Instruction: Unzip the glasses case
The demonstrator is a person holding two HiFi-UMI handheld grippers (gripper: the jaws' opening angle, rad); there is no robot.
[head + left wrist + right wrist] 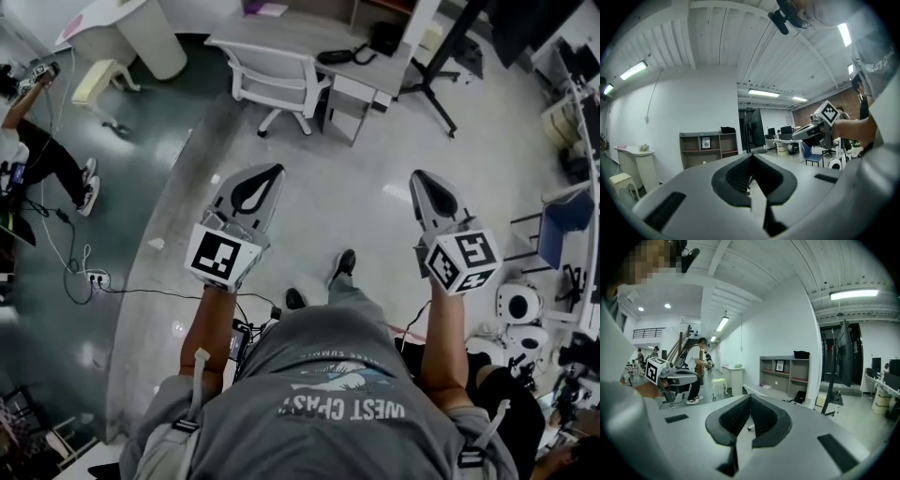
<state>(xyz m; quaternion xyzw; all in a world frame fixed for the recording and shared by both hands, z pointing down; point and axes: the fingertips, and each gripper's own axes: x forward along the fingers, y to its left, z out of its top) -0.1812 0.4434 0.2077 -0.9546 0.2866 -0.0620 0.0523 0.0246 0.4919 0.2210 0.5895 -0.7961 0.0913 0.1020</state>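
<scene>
No glasses case shows in any view. In the head view my left gripper (268, 174) and right gripper (421, 180) are held out side by side over the floor, pointing away from me, each with its marker cube near my hand. Both have their jaws closed tip to tip with nothing between them. The left gripper view shows its own shut jaws (751, 157) and the right gripper (812, 133) off to the right. The right gripper view shows its shut jaws (750, 397) and the left gripper (675, 377) at the left.
A white office chair (273, 73) and a grey desk (323, 39) stand ahead of me. A person (39, 150) stands at the far left near a cable and power strip (94, 277). White machines (518, 306) sit at the right. A shelf unit (708, 146) lines the wall.
</scene>
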